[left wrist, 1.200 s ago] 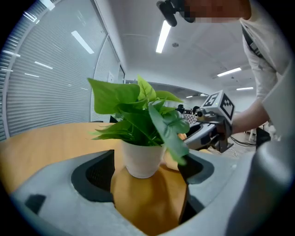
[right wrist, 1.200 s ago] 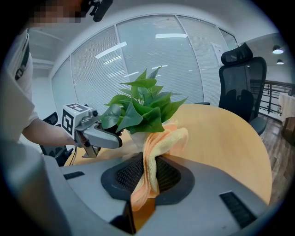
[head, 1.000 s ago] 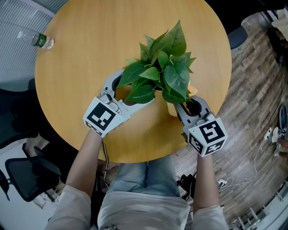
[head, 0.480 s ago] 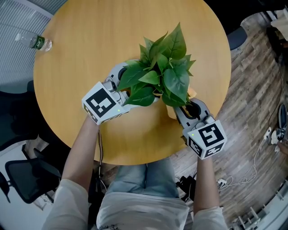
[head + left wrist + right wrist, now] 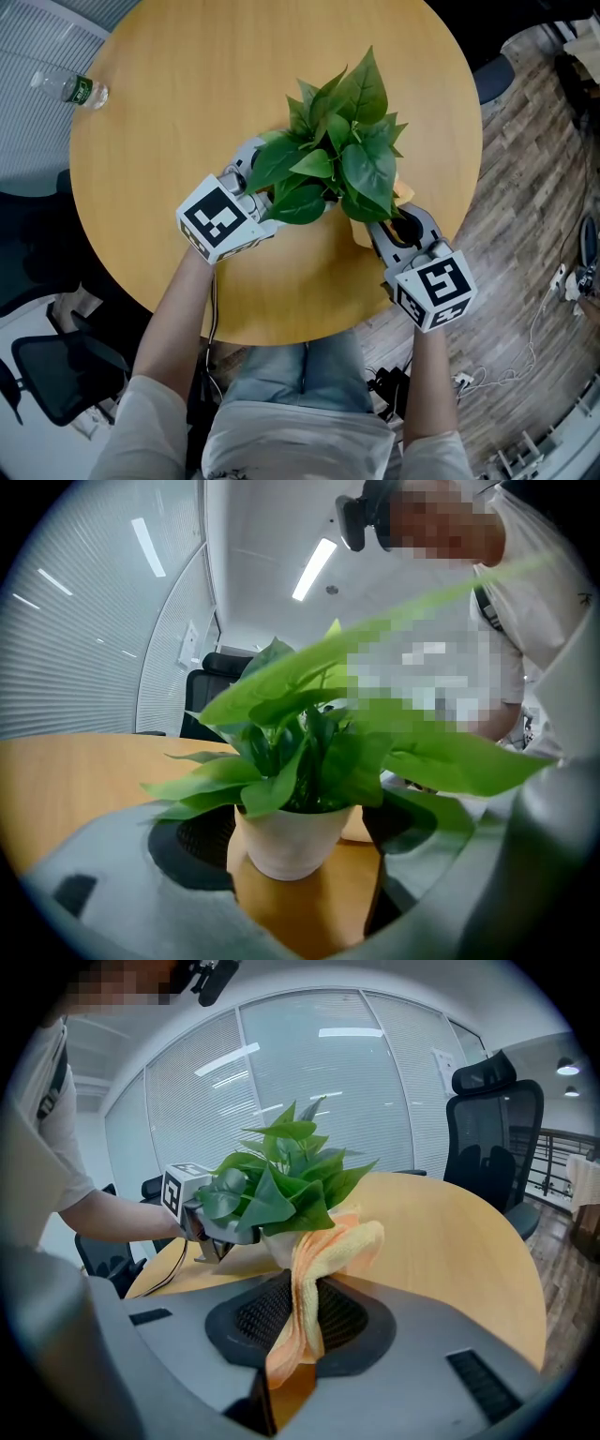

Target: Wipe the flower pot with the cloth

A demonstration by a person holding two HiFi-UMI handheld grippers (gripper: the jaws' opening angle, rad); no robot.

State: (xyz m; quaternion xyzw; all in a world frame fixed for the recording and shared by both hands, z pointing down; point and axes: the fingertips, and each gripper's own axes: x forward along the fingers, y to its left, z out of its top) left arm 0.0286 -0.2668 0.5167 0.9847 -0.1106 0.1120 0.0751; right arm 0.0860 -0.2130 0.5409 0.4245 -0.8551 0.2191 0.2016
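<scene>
The flower pot [image 5: 291, 841] stands on the round table [image 5: 187, 84], toward its near edge and a little right of the middle. From the head view it is almost wholly roofed by its own leaves [image 5: 342, 141].

The left gripper [image 5: 262, 187] comes in from the table's left side. Its jaws are spread wide with the white pot between them, and whether either pad actually touches the wall I cannot tell. The right gripper [image 5: 401, 225] comes from the near-right edge, its jaws pinching a pale orange cloth [image 5: 314, 1269]. The cloth's free end is bunched against the pot's right flank, under the foliage.

The step in hand looks to be the wipe itself, with the left tool there as a brace. To do it well:

- The left jaws should bear on the pot low down, below the leaves, so that it neither slides nor tips toward the near edge.
- The cloth should travel round the curve of the wall, not jab at one spot.
- Press lightly (the pot looks small and top-heavy with that plant).
- The pinch on the cloth is narrow, so a hard drag could pull it free.
- Leaves caught in the cloth may tear.
</scene>
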